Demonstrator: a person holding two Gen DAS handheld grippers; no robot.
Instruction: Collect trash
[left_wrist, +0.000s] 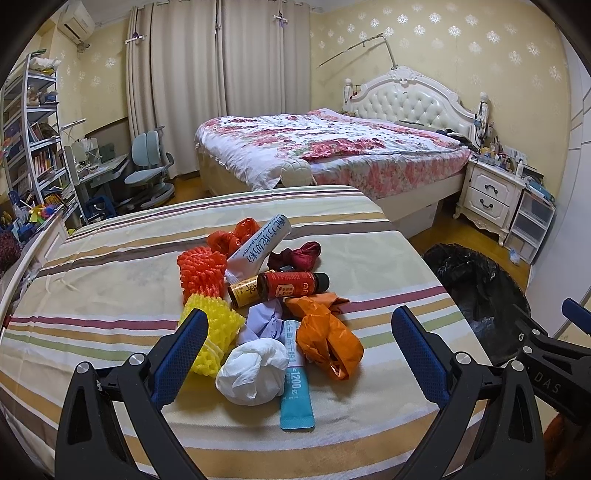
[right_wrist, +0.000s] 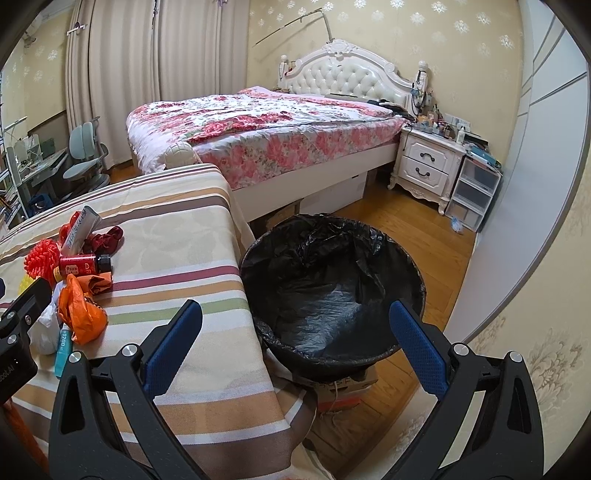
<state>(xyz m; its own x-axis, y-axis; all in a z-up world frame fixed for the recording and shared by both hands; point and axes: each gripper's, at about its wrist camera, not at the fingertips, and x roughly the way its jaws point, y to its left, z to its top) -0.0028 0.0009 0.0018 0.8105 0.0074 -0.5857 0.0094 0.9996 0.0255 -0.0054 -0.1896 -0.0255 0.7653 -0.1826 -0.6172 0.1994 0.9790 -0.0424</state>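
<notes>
A pile of trash lies on the striped tablecloth (left_wrist: 110, 266): a white crumpled tissue (left_wrist: 253, 373), an orange plastic bag (left_wrist: 328, 339), a teal tube (left_wrist: 295, 402), yellow foam netting (left_wrist: 212, 332), orange foam netting (left_wrist: 201, 271), a red bottle (left_wrist: 291, 284), a white milk-powder tube (left_wrist: 258, 243). My left gripper (left_wrist: 299, 354) is open just above the near side of the pile, holding nothing. My right gripper (right_wrist: 295, 347) is open and empty, over the near rim of the black-lined trash bin (right_wrist: 332, 280) beside the table. The pile also shows in the right wrist view (right_wrist: 81, 310).
A floral bed (left_wrist: 325, 147) stands behind the table, with a white nightstand (left_wrist: 491, 192) and plastic drawers (left_wrist: 532, 225) to its right. A desk, chair (left_wrist: 147, 173) and bookshelf (left_wrist: 33, 129) are at the left. The bin sits on a cardboard box (right_wrist: 343, 387) on wood floor.
</notes>
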